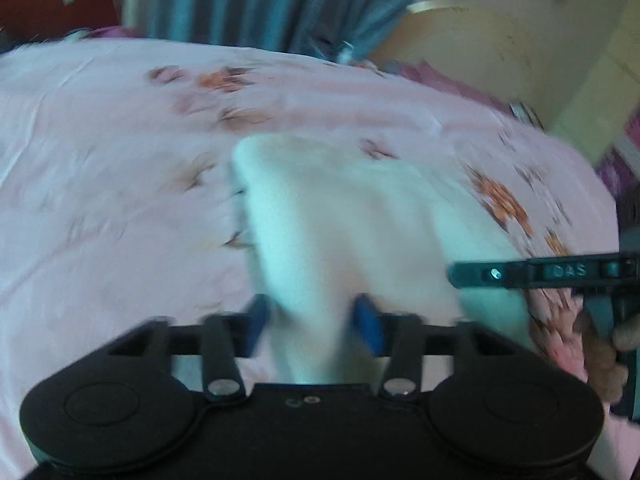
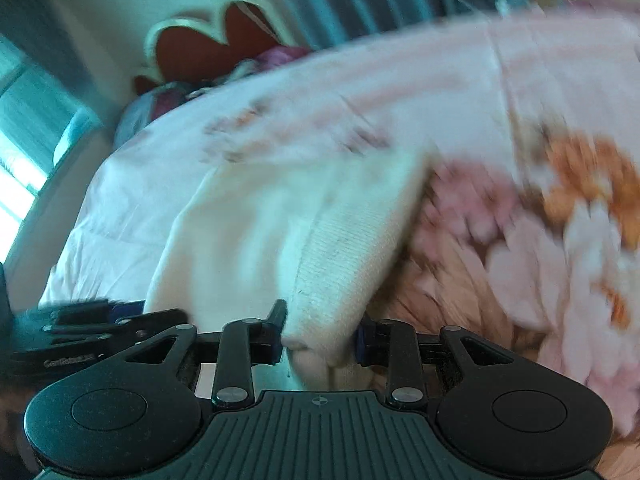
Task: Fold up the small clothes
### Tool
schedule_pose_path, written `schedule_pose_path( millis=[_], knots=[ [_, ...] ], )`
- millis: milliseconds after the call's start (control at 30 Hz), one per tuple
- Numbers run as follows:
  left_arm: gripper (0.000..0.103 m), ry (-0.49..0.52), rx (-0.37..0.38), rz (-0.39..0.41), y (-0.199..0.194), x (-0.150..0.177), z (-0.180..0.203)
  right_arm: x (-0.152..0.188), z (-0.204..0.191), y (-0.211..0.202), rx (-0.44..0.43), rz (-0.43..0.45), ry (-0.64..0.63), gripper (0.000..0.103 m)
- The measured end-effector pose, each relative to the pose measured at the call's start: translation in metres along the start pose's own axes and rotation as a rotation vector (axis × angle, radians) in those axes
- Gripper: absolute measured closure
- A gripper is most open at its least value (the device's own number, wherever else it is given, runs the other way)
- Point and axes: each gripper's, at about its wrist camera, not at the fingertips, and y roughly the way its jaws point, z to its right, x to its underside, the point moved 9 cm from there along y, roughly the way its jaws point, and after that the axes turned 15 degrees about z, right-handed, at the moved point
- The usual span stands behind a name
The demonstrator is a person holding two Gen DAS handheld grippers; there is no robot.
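Observation:
A small white knit garment point(image 1: 352, 216) lies on the pink flowered bed sheet point(image 1: 100, 140), blurred by motion. My left gripper point(image 1: 314, 324) is at its near edge; its blue pads stand apart, with a fold of the cloth loose between them. At the right edge of the left wrist view is my right gripper point(image 1: 540, 272), level over the garment's right side and held by a hand point(image 1: 600, 356). The right wrist view shows the garment's ribbed hem point(image 2: 340, 264) running down into my right gripper point(image 2: 320, 336), whose pads press on it. My left gripper point(image 2: 80, 320) shows at that view's left edge.
The bed sheet point(image 2: 520, 80) stretches away on all sides of the garment. A red scalloped headboard point(image 2: 208, 48) and pillows stand at the far end. Blue-grey curtains point(image 1: 248, 0) hang behind the bed. A cream wall point(image 1: 500, 52) is at the right.

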Motion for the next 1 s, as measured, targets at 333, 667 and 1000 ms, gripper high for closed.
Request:
schedule_pose_path(
  millis=[333,667,1000],
  knots=[
    [0.064,0.086,0.037,0.164,-0.031,-0.04,0.009,-0.044,-0.023,-0.038,0.118,0.184,-0.252,0.057],
    [0.078,0.136,0.105,0.089,0.028,-0.03,0.021,-0.03,-0.011,0.029,0.198,0.075,-0.404,0.085],
    [0.08,0.137,0.163,0.126,-0.053,0.004,0.043,0.031,-0.062,-0.038,0.089,0.035,-0.543,0.084]
  ],
)
